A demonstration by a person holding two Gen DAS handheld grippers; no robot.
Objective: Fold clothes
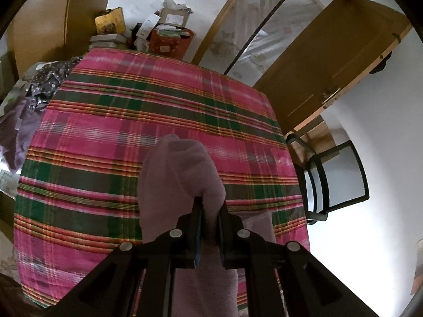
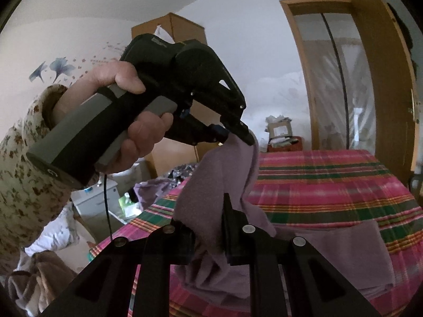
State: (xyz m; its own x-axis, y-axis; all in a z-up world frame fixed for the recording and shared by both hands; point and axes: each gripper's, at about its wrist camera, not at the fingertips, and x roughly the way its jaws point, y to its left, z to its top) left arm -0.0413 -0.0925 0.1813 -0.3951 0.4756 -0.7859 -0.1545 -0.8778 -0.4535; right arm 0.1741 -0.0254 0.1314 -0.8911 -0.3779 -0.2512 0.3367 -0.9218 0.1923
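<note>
Left tool (image 2: 242,134), gripped by a hand (image 2: 127,121), is raised and clamped on cloth (image 2: 224,174); right tool (image 2: 208,227), lower, pinches the same cloth.

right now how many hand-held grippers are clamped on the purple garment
2. The left hand-held gripper pinches a raised edge of the purple garment; the right hand-held gripper grips it lower down, over the bed.

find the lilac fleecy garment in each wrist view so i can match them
Left wrist: lilac fleecy garment bottom centre, pinched in the left gripper.
Right wrist: centre, hanging from the left gripper into the right gripper.
Shared landmark: pink-and-green plaid bedspread.
</note>
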